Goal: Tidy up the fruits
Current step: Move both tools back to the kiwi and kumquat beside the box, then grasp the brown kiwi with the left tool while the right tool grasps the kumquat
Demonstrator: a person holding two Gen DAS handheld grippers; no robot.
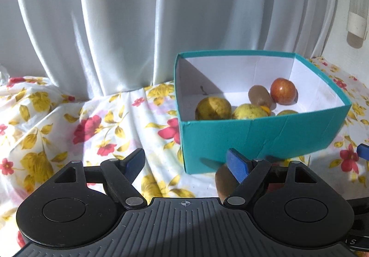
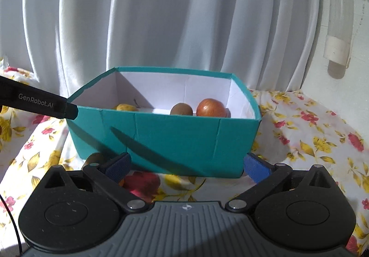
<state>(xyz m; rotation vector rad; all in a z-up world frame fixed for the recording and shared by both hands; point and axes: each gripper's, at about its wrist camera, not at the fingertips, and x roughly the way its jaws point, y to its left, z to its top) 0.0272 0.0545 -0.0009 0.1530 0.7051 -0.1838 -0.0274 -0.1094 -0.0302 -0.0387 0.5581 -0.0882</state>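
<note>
Both hand-held grippers, left (image 1: 185,163) and right (image 2: 188,166), wide and holding nothing, before teal box (image 2: 166,139) on floral cloth (image 1: 69,118), with pears (image 1: 213,108), kiwi (image 1: 260,95), apple (image 1: 283,91) inside.

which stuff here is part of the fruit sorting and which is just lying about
Part of the job:
- teal box
- red apple in the box
- kiwi in the box
- yellow pears in the box
- kiwi outside, in front of the box
- left hand-held gripper and right hand-held gripper, both open

Just lying about:
- floral cloth
- white curtain
</note>
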